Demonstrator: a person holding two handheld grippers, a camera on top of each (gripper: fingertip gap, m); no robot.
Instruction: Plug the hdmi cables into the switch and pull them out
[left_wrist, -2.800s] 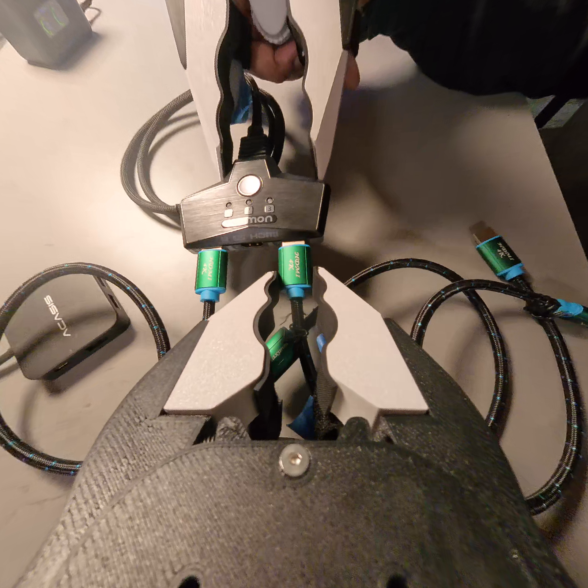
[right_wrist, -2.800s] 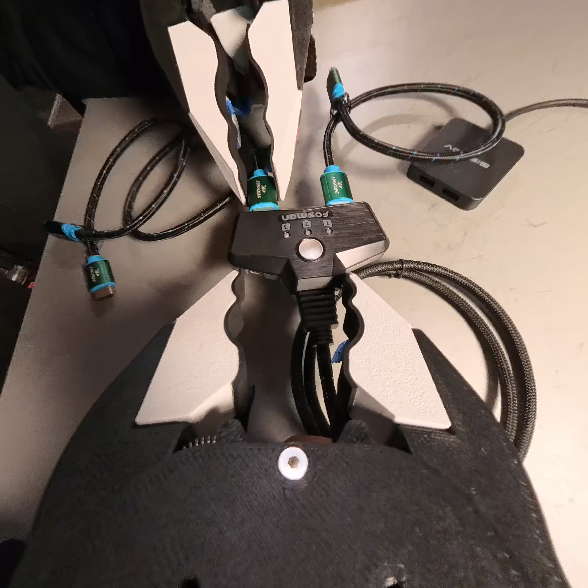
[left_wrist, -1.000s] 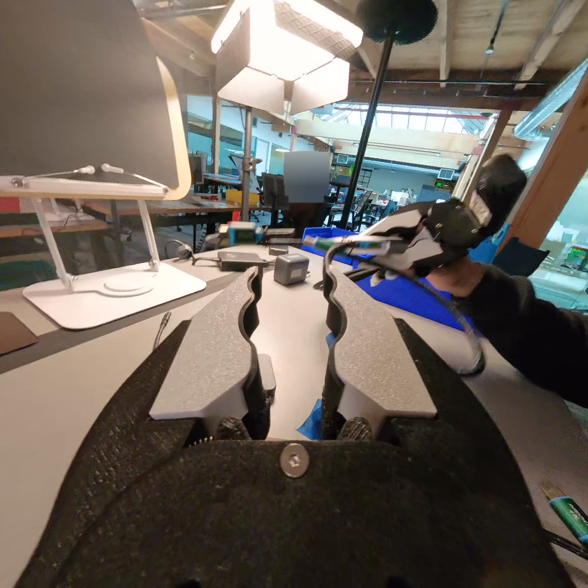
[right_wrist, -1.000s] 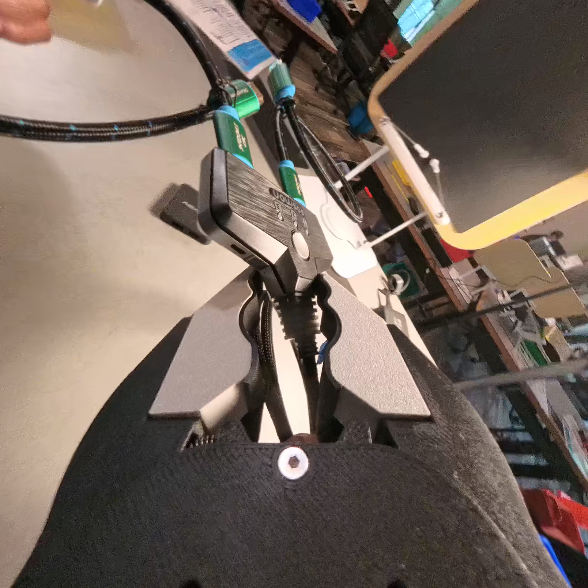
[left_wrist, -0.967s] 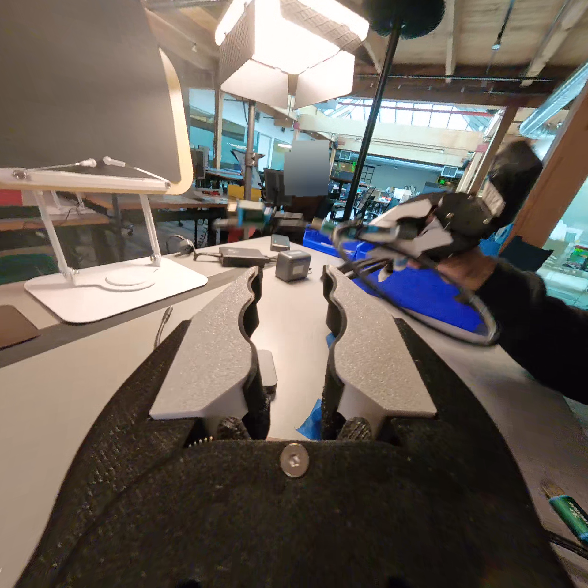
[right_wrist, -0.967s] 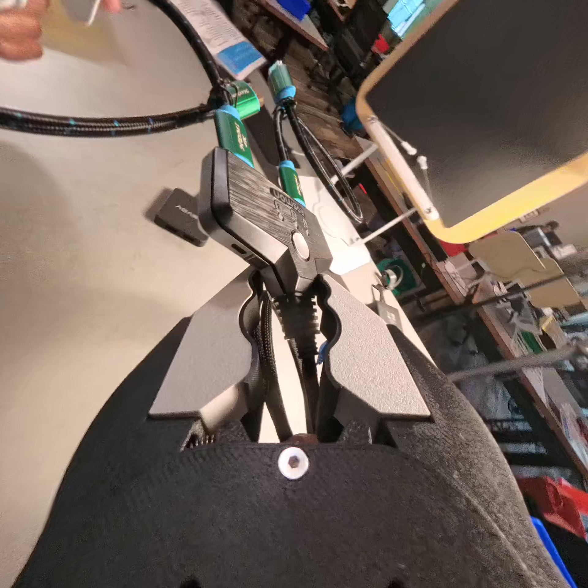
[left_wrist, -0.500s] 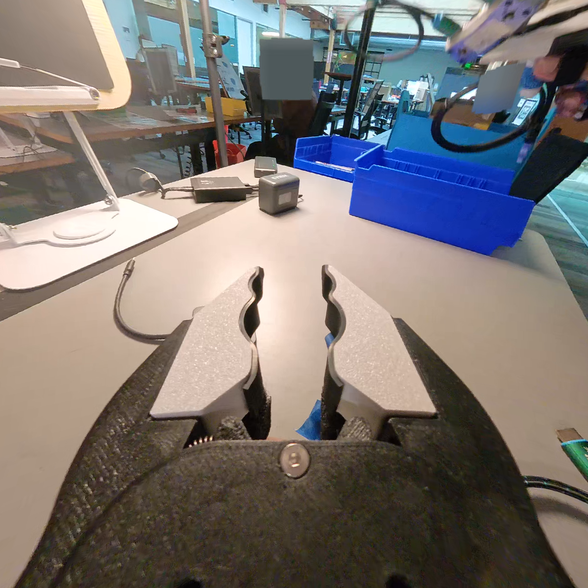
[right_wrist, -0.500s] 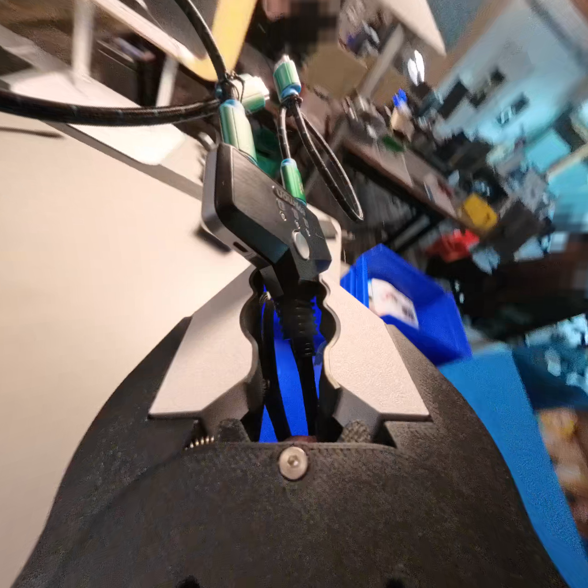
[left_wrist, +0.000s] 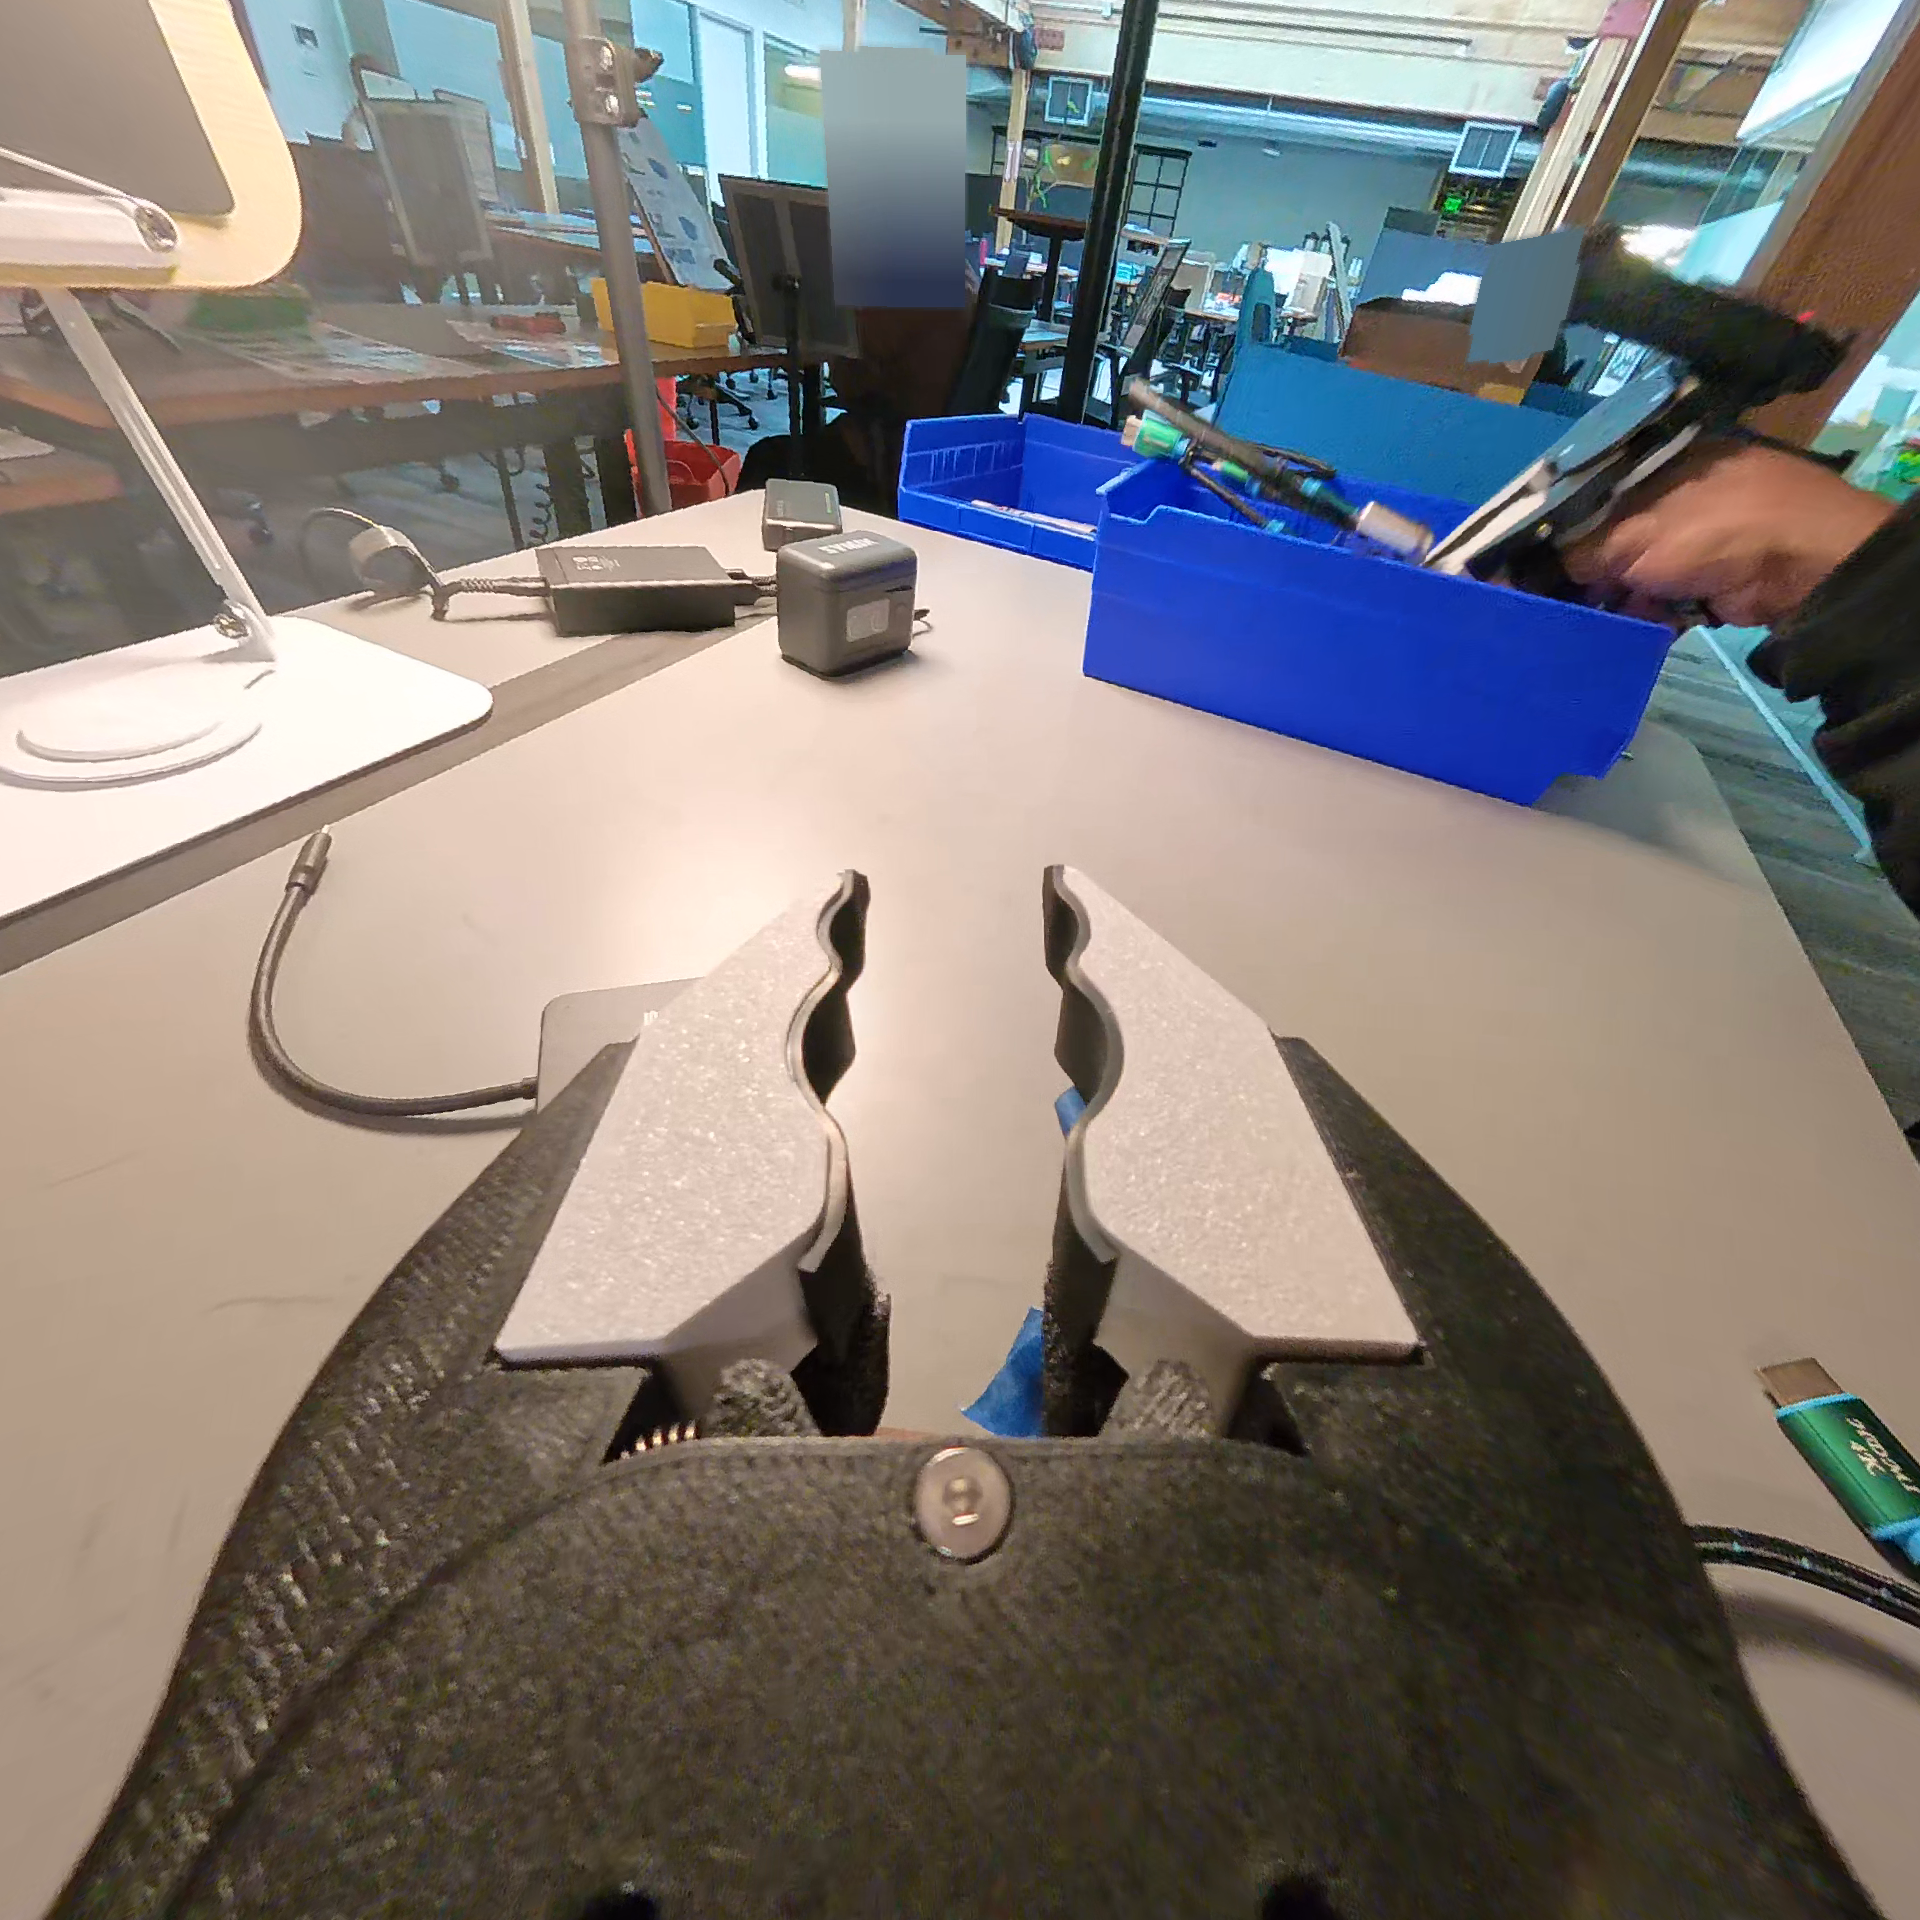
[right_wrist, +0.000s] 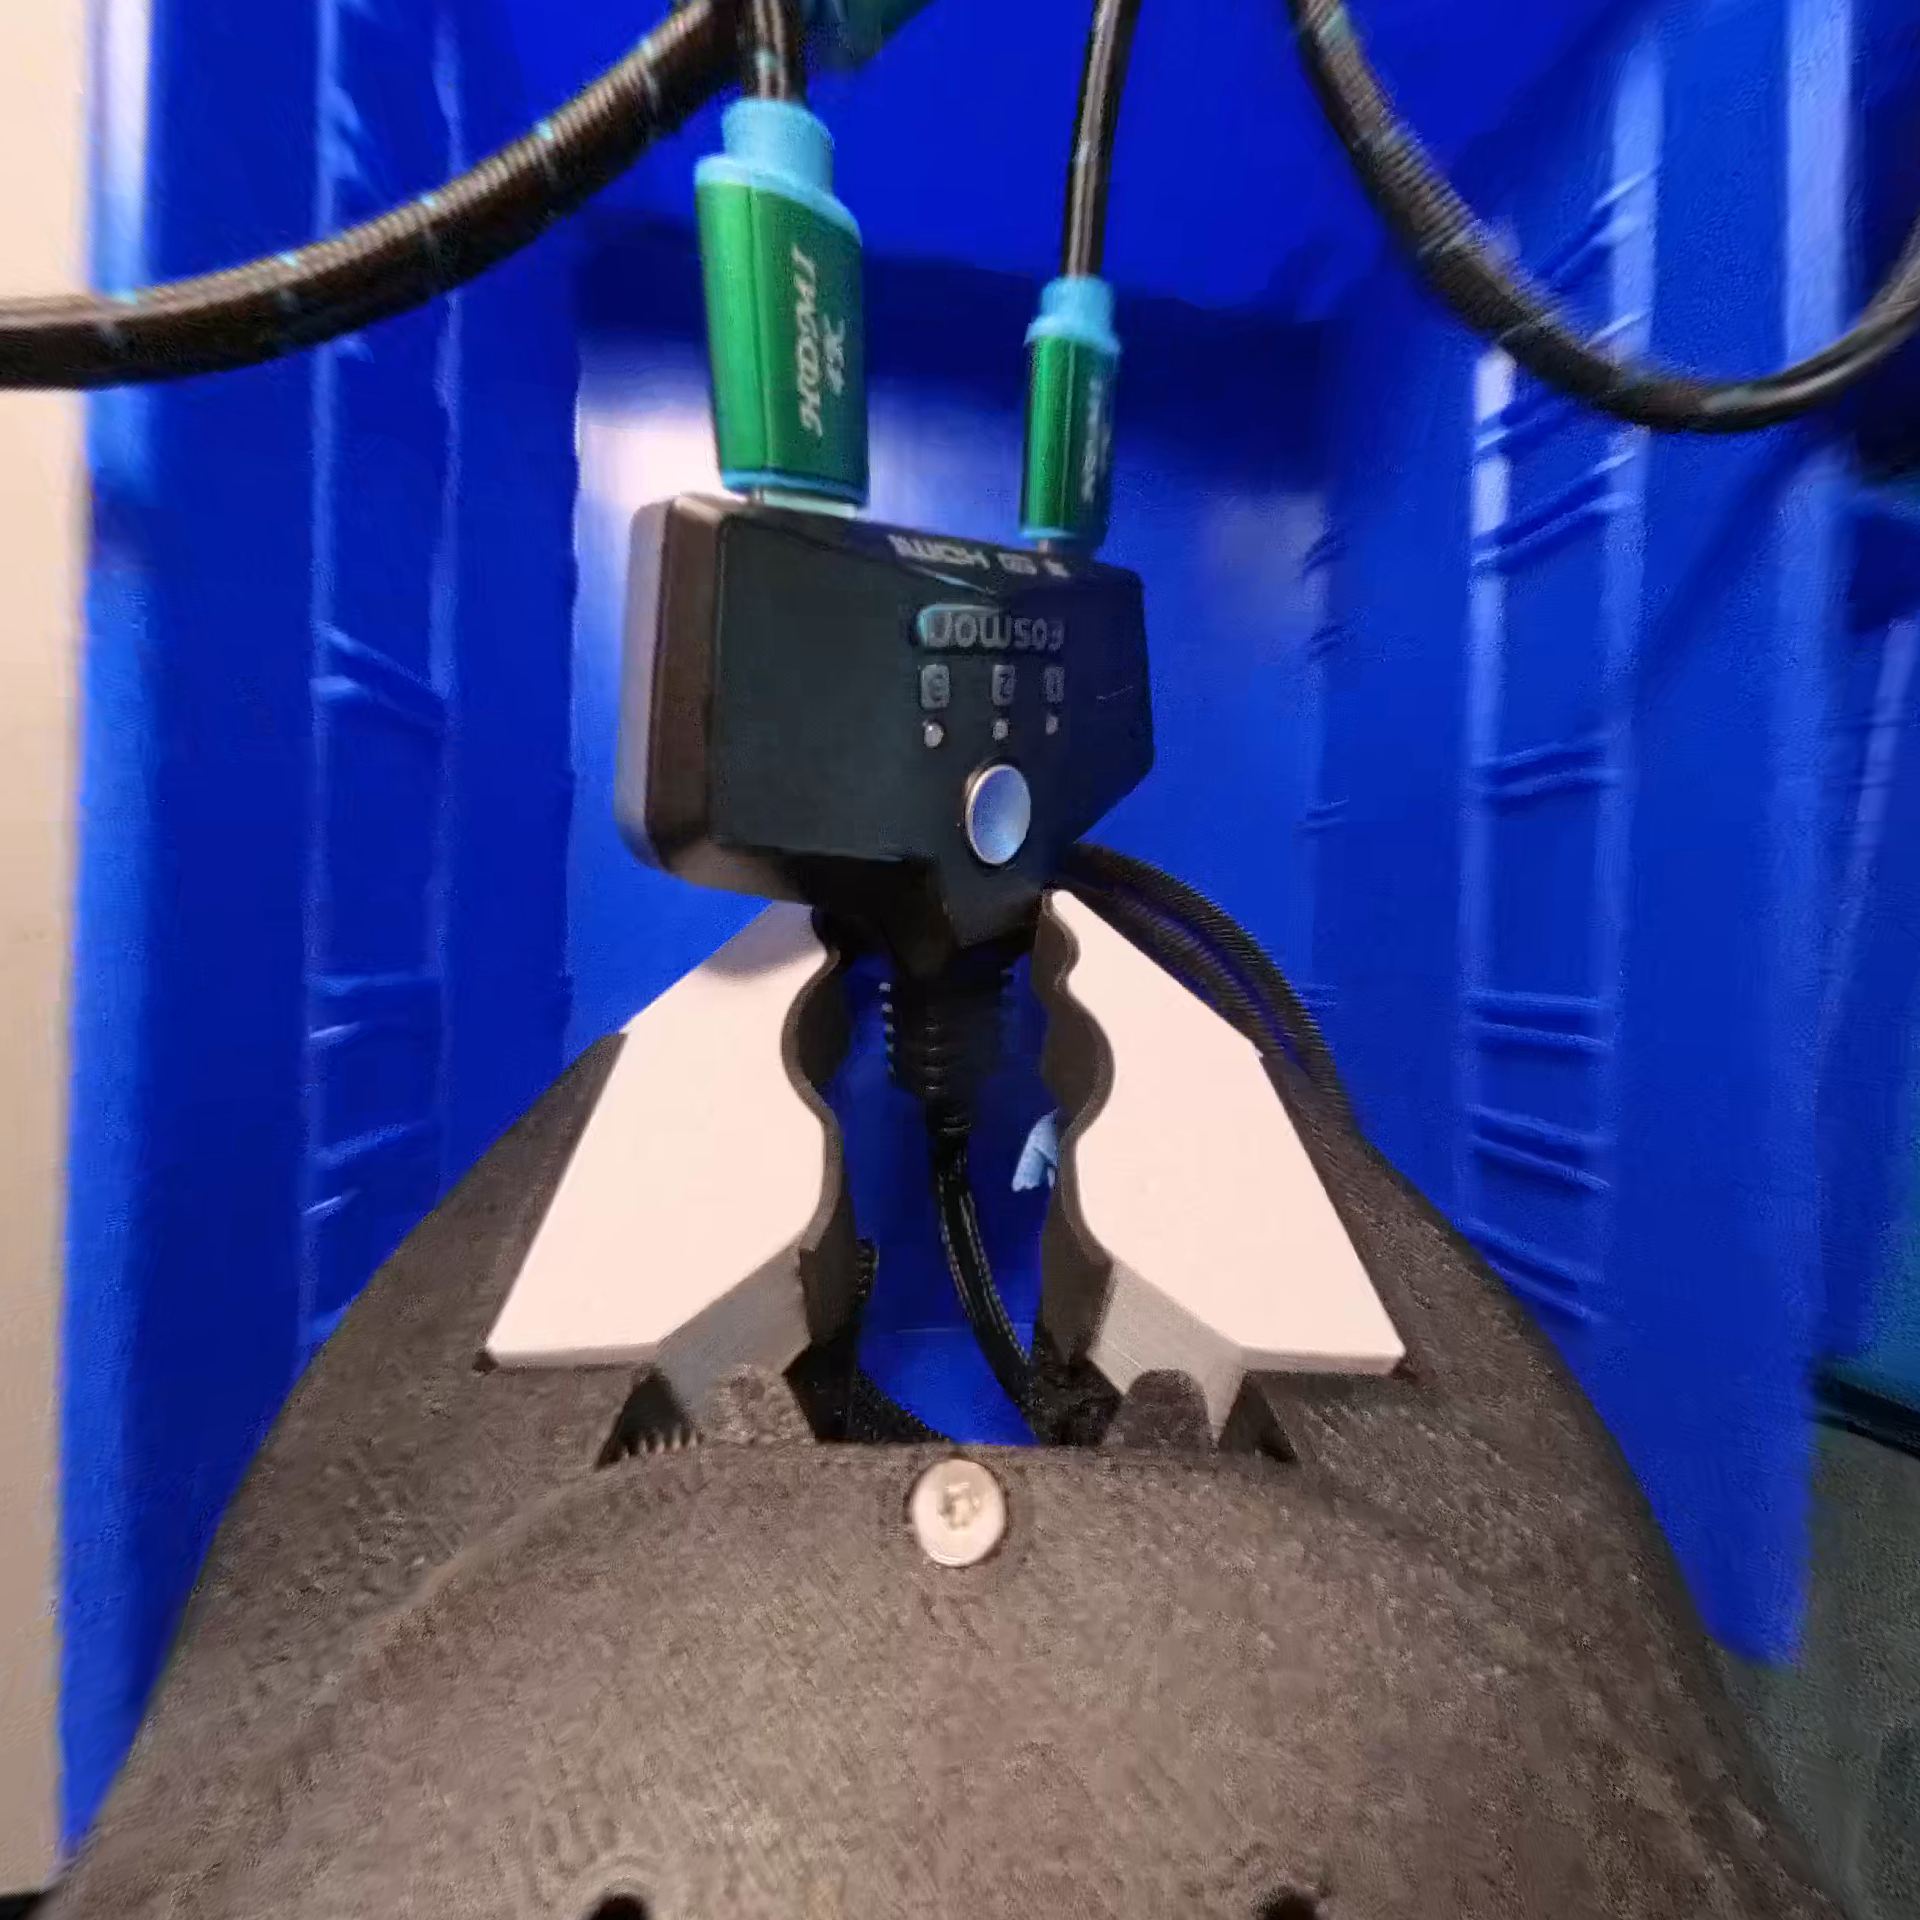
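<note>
In the right wrist view my right gripper (right_wrist: 935, 935) is shut on the neck and ribbed cable boot of the black HDMI switch (right_wrist: 883, 727). Two green HDMI plugs (right_wrist: 784, 332) (right_wrist: 1070, 416) sit in its far ports, their braided cables looping away. The blue bin (right_wrist: 312, 727) fills the background behind the switch. In the left wrist view my left gripper (left_wrist: 951, 883) is open and empty above the grey table (left_wrist: 1351, 987). The right gripper (left_wrist: 1496, 530) shows far right over the blue bin (left_wrist: 1351, 665), blurred. A loose green HDMI plug (left_wrist: 1860, 1455) lies at the lower right.
A dark hub (left_wrist: 592, 1029) with a short cable lies under my left finger. A grey cube (left_wrist: 847, 603), a black power adapter (left_wrist: 634, 587) and a white monitor stand base (left_wrist: 208, 707) stand at the back left. A second blue bin (left_wrist: 987, 468) stands behind. Tip to tip, the grippers are about 45 centimeters apart. From my left tips it is roughly 25 centimeters to the loose green HDMI plug (left_wrist: 1860, 1455); from my right, 40 centimeters.
The right gripper has carried the switch with its two plugged cables from the table up through the air to the blue bin. The left gripper let go of its plug and stays open.
</note>
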